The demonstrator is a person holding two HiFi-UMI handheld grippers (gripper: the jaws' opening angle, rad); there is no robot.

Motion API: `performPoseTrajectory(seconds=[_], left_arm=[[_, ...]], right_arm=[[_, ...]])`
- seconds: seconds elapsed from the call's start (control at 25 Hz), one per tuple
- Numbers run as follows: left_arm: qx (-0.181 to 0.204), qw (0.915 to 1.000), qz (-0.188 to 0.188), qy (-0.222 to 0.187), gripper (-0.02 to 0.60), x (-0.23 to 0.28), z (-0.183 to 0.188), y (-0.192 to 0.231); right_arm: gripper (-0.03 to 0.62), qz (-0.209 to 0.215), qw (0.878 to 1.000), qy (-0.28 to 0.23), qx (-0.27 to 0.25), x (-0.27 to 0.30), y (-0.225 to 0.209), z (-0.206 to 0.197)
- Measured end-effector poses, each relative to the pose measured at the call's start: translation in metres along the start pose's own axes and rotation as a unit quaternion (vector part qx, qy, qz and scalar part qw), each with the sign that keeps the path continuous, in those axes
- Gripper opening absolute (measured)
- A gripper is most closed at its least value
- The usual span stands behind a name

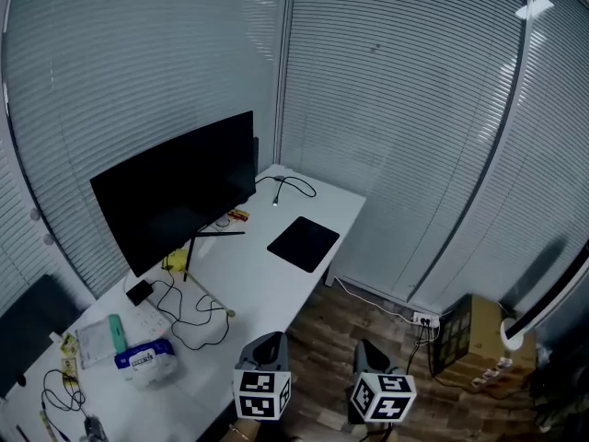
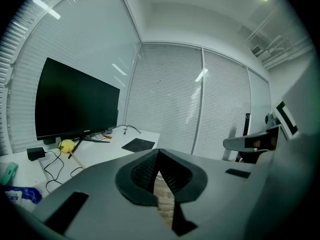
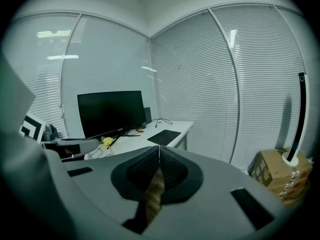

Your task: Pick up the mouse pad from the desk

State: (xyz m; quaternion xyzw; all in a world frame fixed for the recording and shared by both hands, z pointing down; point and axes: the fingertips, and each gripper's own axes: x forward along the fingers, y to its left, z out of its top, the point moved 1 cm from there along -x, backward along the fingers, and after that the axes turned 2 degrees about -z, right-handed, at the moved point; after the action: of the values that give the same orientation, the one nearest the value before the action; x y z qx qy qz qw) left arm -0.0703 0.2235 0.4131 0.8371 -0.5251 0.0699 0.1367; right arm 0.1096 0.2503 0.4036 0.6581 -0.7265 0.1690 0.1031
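A black mouse pad (image 1: 304, 243) lies flat on the white desk (image 1: 258, 284) near its right edge; it also shows in the left gripper view as the mouse pad (image 2: 138, 144) and in the right gripper view as the mouse pad (image 3: 164, 137). My left gripper (image 1: 269, 346) and right gripper (image 1: 370, 353) hang side by side at the bottom of the head view, off the desk's near corner, well short of the pad. The left gripper (image 2: 159, 150) and the right gripper (image 3: 159, 147) both have their jaws pressed together with nothing between them.
A black monitor (image 1: 177, 190) stands on the desk's left side, with a yellow ball (image 1: 175, 261), black cables (image 1: 189, 316), a wipes pack (image 1: 144, 358) and a cable (image 1: 293, 188) at the far end. Blinds enclose the corner. A cardboard box (image 1: 479, 339) sits on the wooden floor (image 1: 322, 334) at right.
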Motion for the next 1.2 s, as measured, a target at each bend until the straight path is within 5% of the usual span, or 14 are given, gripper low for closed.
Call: performPoseTrajectory(seconds=[0.4, 1.2], left_arm=[[0.002, 0.9996, 0.008, 0.026, 0.017, 0.025, -0.020, -0.019], [0.021, 0.9996, 0.002, 0.017, 0.017, 0.110, 0.008, -0.028]], right_arm=[[0.034, 0.003, 1.000, 0.022, 0.009, 0.015, -0.036, -0.012], [0.034, -0.001, 1.000, 0.009, 0.025, 0.088, -0.076, 0.019]])
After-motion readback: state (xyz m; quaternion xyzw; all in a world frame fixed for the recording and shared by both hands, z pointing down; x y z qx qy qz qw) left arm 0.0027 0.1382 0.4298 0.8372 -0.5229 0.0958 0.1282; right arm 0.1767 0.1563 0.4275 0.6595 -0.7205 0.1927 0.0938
